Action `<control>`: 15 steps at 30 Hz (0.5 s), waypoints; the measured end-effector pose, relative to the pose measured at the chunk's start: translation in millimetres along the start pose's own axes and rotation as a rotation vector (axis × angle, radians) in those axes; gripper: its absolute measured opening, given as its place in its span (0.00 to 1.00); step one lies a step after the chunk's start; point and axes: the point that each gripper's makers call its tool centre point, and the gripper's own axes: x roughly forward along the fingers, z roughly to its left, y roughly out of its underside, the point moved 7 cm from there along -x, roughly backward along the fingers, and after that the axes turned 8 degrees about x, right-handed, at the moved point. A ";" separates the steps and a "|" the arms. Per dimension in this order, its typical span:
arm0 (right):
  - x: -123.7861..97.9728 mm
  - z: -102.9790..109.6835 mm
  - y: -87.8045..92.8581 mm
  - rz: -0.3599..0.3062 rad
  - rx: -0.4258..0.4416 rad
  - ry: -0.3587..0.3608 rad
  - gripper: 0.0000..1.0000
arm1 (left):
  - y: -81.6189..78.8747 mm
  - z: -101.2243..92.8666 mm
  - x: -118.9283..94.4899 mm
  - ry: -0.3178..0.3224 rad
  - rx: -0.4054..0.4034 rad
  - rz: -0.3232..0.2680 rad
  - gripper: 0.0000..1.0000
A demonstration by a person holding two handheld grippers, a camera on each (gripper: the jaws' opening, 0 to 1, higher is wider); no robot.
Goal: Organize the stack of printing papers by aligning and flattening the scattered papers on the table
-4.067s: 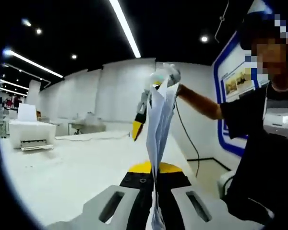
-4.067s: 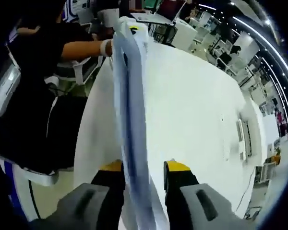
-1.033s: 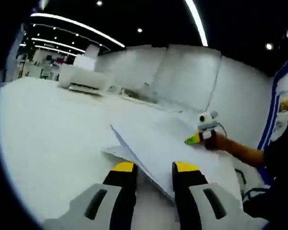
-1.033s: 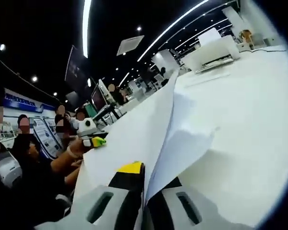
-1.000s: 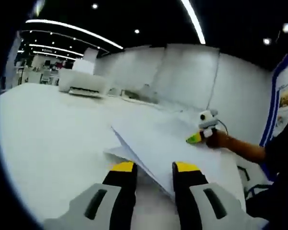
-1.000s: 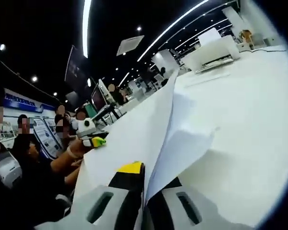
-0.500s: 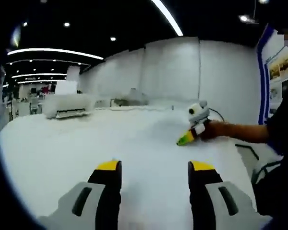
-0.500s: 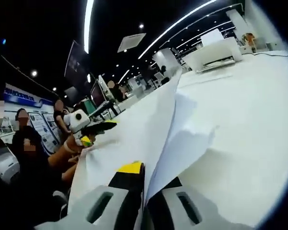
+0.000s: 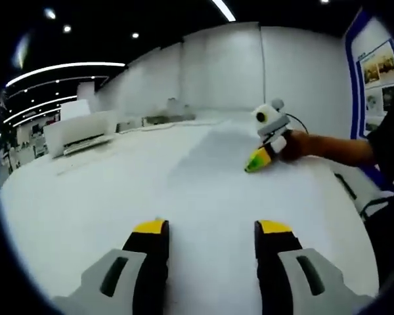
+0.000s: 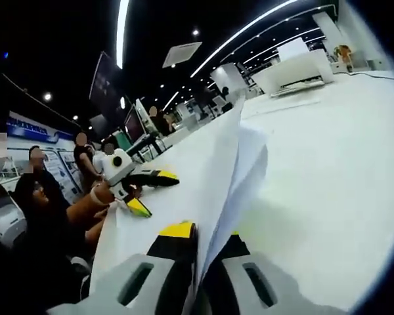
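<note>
Right gripper view: right gripper (image 10: 198,244) at bottom centre, yellow-tipped jaws pressed together on the near edge of the papers (image 10: 203,184), which rise from the jaws toward upper centre of the frame. The sheets fan apart above the pinch (top sheet curls off to the right), so the stack is not flat or aligned yet. Table (image 10: 328,164) runs off to the right and upper right, bare white; a printer (image 10: 295,65) sits far off at upper right. At left centre, the left gripper (image 10: 141,190) hangs over the far part of the sheets with jaws spread, holding nothing, a hand (image 10: 105,197) behind it.

Left gripper view: own jaws spread wide at bottom centre (image 9: 210,230), nothing between them, white surface below. Right gripper (image 9: 257,161) at centre right, yellow tip down at the paper area (image 9: 217,151), which lies flat-looking ahead of it in mid frame (edges hard to make out, white on white).

Step in hand, as judged: lowering and flattening the stack. To do it well, bring the pinched edge down low before letting go so sheets don't slide, then use the free left gripper to press or nudge the splayed edges square.
</note>
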 end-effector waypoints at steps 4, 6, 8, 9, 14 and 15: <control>0.5 2.1 1.5 0.000 -0.009 0.000 0.00 | 3.2 2.3 -9.2 -0.026 -0.005 -0.005 0.65; 1.4 7.7 4.9 -0.003 -0.012 0.002 0.01 | 2.6 0.9 -8.5 -0.031 -0.007 -0.007 0.65; -0.2 6.9 3.2 -0.008 -0.035 0.008 0.06 | 3.0 0.2 -8.7 -0.035 -0.006 -0.009 0.65; -1.7 6.2 1.3 -0.021 -0.042 0.015 0.10 | 3.3 4.2 -8.1 -0.035 -0.008 -0.011 0.65; -19.3 6.0 -9.5 -0.109 -0.166 0.063 0.23 | 3.7 7.8 -6.2 -0.045 -0.013 -0.017 0.65; -27.0 5.2 -11.9 -0.117 -0.212 0.086 0.24 | 3.5 6.9 -5.6 -0.044 -0.015 -0.016 0.65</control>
